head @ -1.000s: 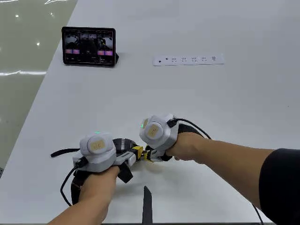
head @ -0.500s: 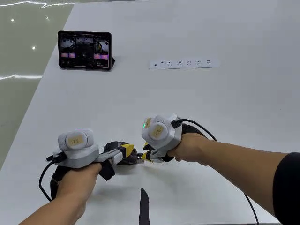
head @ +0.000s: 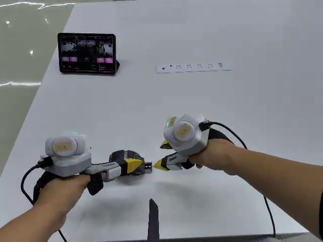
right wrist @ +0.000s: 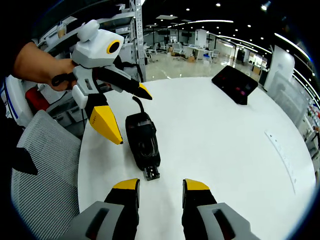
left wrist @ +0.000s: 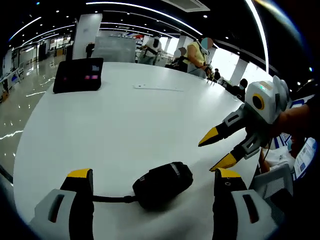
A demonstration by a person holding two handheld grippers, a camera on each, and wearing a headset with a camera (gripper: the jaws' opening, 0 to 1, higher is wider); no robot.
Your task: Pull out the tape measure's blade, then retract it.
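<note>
On the white table, near its front edge, the black tape measure lies flat between the two grippers. The left gripper has its jaws spread wide to either side of the case's rear, not clamped on it. The right gripper is partly open and holds nothing, just short of the case's mouth.

The case looks hard, compact and probably dense for its size, and it would likely skid on the smooth tabletop unless pinned. The left jaws should squeeze its broad flanks. The blade is judged thin, springy and quick to snap back, so the right jaws should pinch the end hook and let it return slowly.

The right gripper view shows that hook poking from the mouth toward the right jaws. The left gripper view shows the case's rounded back and a wrist strap trailing from it. The head view adds a tablet and a power strip, well apart at the far side.
</note>
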